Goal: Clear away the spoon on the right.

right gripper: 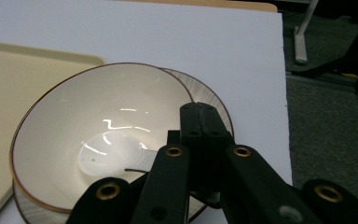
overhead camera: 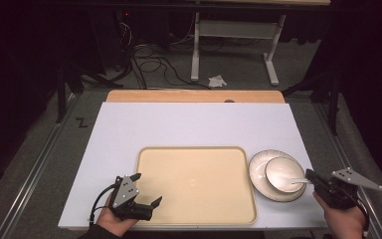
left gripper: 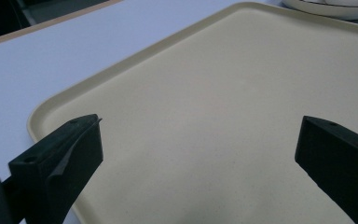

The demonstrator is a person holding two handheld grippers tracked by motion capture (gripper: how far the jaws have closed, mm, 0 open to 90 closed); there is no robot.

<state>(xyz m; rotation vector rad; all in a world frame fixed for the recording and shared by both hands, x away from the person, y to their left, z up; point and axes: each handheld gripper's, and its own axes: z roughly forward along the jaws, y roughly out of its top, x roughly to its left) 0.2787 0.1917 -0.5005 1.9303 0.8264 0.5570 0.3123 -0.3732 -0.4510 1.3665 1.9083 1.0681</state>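
A white bowl (overhead camera: 281, 172) (right gripper: 98, 102) with a thin brown rim sits tilted on a white ribbed plate (overhead camera: 257, 174) (right gripper: 209, 100), just right of a beige tray (overhead camera: 194, 184) (left gripper: 214, 93). A white spoon (overhead camera: 297, 180) (right gripper: 107, 158) lies in the bowl, its handle running back to my right gripper (overhead camera: 310, 175) (right gripper: 200, 109). That gripper reaches over the bowl's near right rim with its jaws shut on the spoon's handle. My left gripper (overhead camera: 149, 187) (left gripper: 200, 135) stands open over the tray's near left corner, with nothing between its jaws.
The tray and plate rest on a white tabletop (overhead camera: 194, 124) with a wooden strip (overhead camera: 194, 96) along its far edge. Beyond it are grey floor, loose cables (overhead camera: 149, 59), a white desk frame (overhead camera: 196, 45) and a crumpled white scrap (overhead camera: 217, 80).
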